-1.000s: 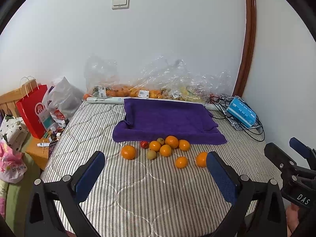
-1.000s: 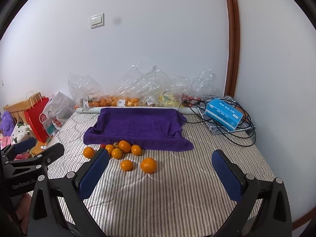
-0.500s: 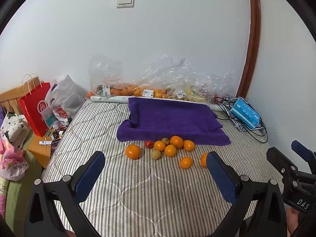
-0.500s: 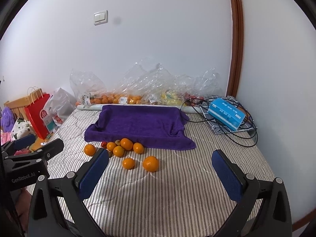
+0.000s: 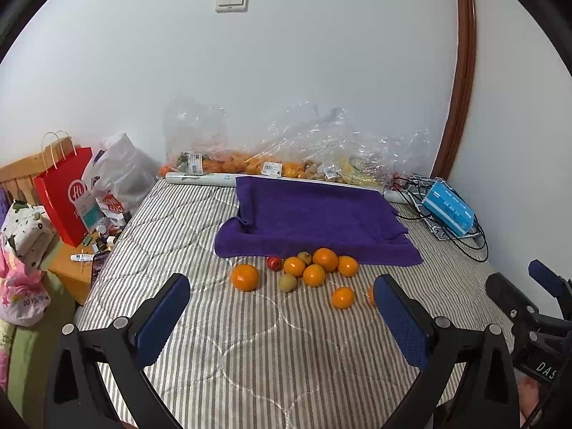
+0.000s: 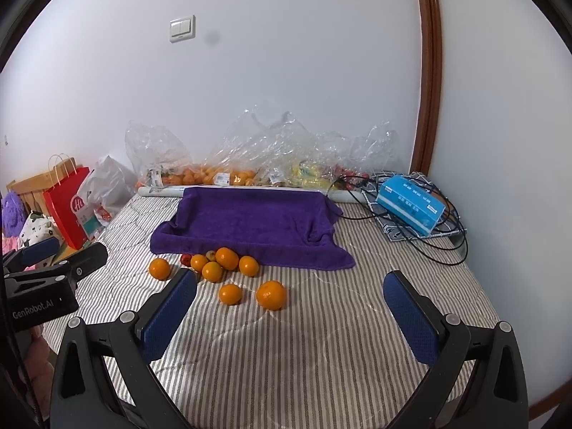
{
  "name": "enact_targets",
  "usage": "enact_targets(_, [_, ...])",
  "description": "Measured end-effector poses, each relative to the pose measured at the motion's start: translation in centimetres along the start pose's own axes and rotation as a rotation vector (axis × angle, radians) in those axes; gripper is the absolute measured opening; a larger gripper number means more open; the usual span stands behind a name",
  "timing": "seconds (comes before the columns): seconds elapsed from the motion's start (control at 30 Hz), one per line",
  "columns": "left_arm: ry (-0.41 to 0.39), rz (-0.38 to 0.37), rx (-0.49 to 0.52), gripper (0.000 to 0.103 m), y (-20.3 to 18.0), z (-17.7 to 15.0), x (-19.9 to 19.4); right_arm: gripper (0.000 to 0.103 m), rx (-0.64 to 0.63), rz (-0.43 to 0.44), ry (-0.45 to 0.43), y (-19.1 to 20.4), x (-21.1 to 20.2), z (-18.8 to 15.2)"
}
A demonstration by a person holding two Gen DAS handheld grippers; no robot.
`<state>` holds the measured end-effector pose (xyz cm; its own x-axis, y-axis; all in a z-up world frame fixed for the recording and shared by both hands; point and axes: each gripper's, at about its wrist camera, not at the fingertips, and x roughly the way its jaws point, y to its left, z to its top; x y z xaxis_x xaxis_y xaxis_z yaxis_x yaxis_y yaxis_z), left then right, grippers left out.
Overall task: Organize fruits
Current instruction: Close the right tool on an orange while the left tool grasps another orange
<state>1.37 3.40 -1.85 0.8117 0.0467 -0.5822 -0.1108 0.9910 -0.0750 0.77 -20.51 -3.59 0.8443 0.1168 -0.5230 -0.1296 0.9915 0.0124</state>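
- The fruit lies loose on the striped bed [image 5: 250, 350], bunched just in front of the near edge of the purple towel [image 5: 314, 221], which looks draped over a shallow tray.
- Both grippers hang above the bed short of the fruit, so the pile is ahead of each and lower.
- Left gripper [image 5: 282, 316]: jaws wide apart, holding nothing. The lone orange [image 5: 245, 277] at the left of the bunch sits almost straight ahead, between its fingers in that view.
- Right gripper [image 6: 291, 316]: jaws also wide apart and empty. The big orange [image 6: 271, 295] and the smaller one [image 6: 230, 294] beside it lie nearest to it, clear of the cluster.
- Judging by this, each hand has its own near fruit, with no need to cross over.
- The tight cluster [image 5: 314, 266] holds oranges, two brownish-green fruits and a small red one, touching; a gripper closing there would likely nudge neighbours, and round fruit may roll on the soft bed.
- Behind the towel are clear plastic bags [image 6: 257, 157] of more fruit; a blue box [image 6: 411, 209] and black cables [image 6: 447, 246] lie far right, well apart.
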Motion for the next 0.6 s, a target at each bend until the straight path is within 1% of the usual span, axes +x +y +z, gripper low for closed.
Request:
enact_targets(0.07, [0.015,0.001,-0.007,0.103,0.5,0.1,0.9,0.103,0.003,-0.018,0.000,0.0,0.7,0.0])
enact_targets(0.17, [0.051,-0.013,-0.027,0.103,1.3,0.0,2.9,0.103,-0.004,-0.019,0.021,0.1,2.2,-0.2])
enact_targets(0.3, [0.085,-0.006,-0.036,0.102,2.6,-0.2,6.2,0.103,-0.002,-0.011,0.055,0.3,5.5,-0.4])
enact_targets(0.43, [0.134,0.012,-0.040,0.097,3.9,-0.6,9.9,0.102,0.015,-0.012,0.090,0.4,9.2,-1.1])
enact_targets(0.53, [0.173,-0.005,-0.049,0.094,4.6,-0.6,12.3,0.093,0.024,0.008,0.149,0.4,12.2,-1.7])
enact_targets(0.6, [0.194,-0.009,-0.047,0.092,4.9,-0.6,13.9,0.092,0.021,0.020,0.185,0.5,14.0,-2.1])
